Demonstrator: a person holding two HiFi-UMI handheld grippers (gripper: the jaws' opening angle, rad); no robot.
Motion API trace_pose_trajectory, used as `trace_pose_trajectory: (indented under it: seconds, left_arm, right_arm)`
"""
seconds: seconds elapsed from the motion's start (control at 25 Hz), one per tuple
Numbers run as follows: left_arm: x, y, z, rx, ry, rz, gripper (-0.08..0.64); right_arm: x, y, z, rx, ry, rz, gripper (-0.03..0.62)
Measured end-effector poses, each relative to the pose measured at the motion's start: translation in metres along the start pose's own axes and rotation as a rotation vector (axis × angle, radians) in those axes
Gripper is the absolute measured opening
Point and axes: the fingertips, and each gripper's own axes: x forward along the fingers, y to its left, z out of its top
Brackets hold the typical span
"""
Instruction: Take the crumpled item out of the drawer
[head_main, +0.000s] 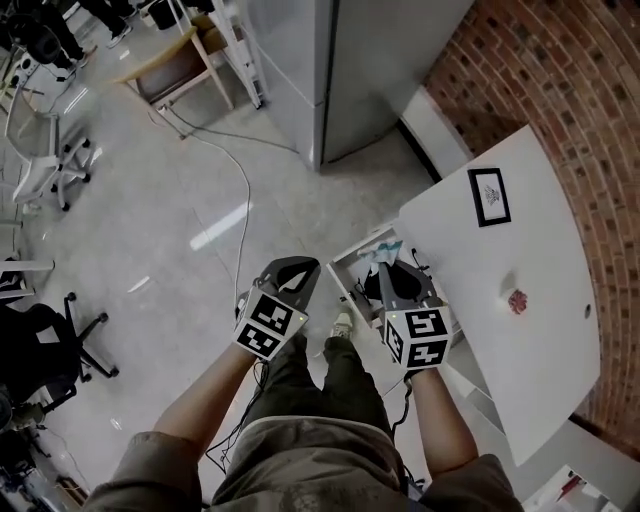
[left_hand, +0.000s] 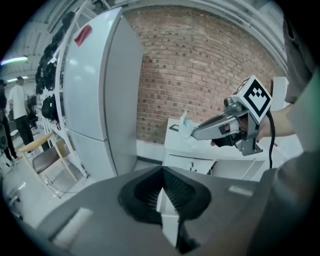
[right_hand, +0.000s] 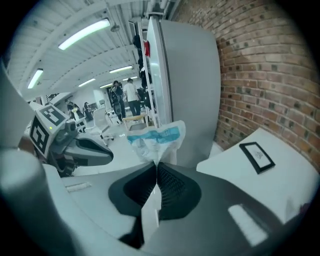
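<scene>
Right gripper (right_hand: 156, 166) had its jaws pinched together on a crumpled white-and-blue plastic wrapper (right_hand: 154, 139). The wrapper stuck up out of the jaw tips, centre of the right gripper view. In the head view the same wrapper (head_main: 383, 250) sat at the tip of the right gripper (head_main: 386, 268), just above the open white drawer (head_main: 345, 272) at the lower-left edge of the white tabletop (head_main: 540, 340). Whether the wrapper was fully clear of the drawer couldn't be told from there.

Left gripper (left_hand: 161, 173) had its jaws closed with nothing between them. It was held over the grey floor (head_main: 200, 180) left of the drawer in the head view (head_main: 298, 270), near the right gripper but apart from it. In the left gripper view the right gripper showed at right of frame with the wrapper (left_hand: 186, 124) at its tip.

A black rectangular frame (head_main: 489, 196) lay flat on the tabletop in the upper right of the head view. A small pink-red object (head_main: 517, 300) lay lower down on the same top, too small to identify. A tall grey cabinet (head_main: 350, 70) stood at top centre and a red brick wall (head_main: 570, 90) at the right edge.
</scene>
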Motion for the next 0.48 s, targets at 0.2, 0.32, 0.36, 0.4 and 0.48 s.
trace_pose_trajectory:
  seconds: [0.2, 0.32, 0.36, 0.4, 0.48]
  left_arm:
    - [-0.045, -0.007, 0.053, 0.031, -0.081, 0.026, 0.0]
    - [-0.073, -0.012, 0.08, 0.049, -0.124, 0.037, 0.0]
    - [-0.082, -0.014, 0.09, 0.055, -0.14, 0.041, 0.0]
    - [-0.092, -0.016, 0.1, 0.061, -0.157, 0.046, 0.0]
    - [-0.109, -0.018, 0.119, 0.077, -0.195, 0.058, 0.0]
  right_arm:
    - [-0.05, 0.014, 0.06, -0.007, -0.123, 0.007, 0.035]
    - [-0.08, 0.024, 0.09, -0.021, -0.183, 0.01, 0.035]
    - [-0.091, 0.027, 0.1, -0.027, -0.204, 0.012, 0.035]
    - [-0.101, 0.03, 0.11, -0.034, -0.225, 0.013, 0.035]
    - [-0.119, 0.036, 0.13, -0.053, -0.271, 0.017, 0.035]
